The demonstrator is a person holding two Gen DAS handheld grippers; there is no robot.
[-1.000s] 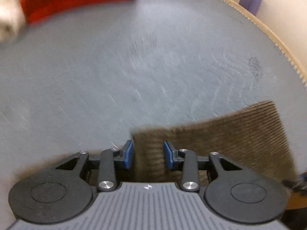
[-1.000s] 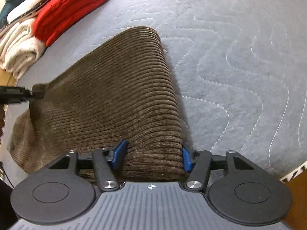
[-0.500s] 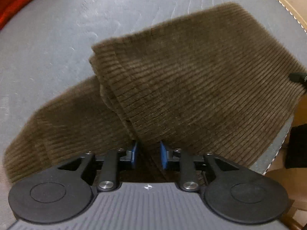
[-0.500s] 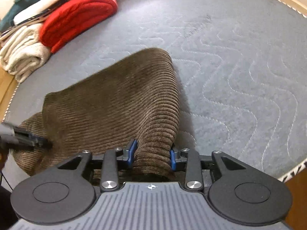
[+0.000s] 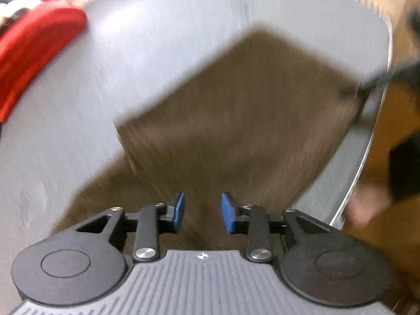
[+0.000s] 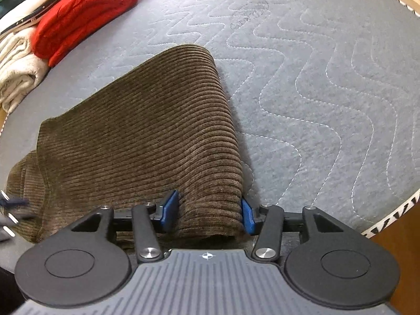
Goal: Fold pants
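Note:
The brown corduroy pants (image 6: 147, 136) lie folded over on the grey quilted mat (image 6: 315, 84). In the blurred left wrist view the pants (image 5: 236, 131) lie ahead of and below my left gripper (image 5: 202, 212), whose blue pads stand apart with nothing between them. My right gripper (image 6: 207, 210) is open, its pads standing on either side of the near folded edge of the pants. The left gripper's tip shows at the far left of the right wrist view (image 6: 10, 210).
A folded red garment (image 6: 84, 15) lies at the mat's far left beside a cream one (image 6: 15, 73) and darker clothes. It also shows in the left wrist view (image 5: 34, 52). The mat's stitched edge (image 6: 388, 218) runs close on the right, with wood beyond.
Both grippers have opened and let go of the pants. The left gripper has pulled back and up, fast enough to blur its view. The pants now lie flatter on the mat.

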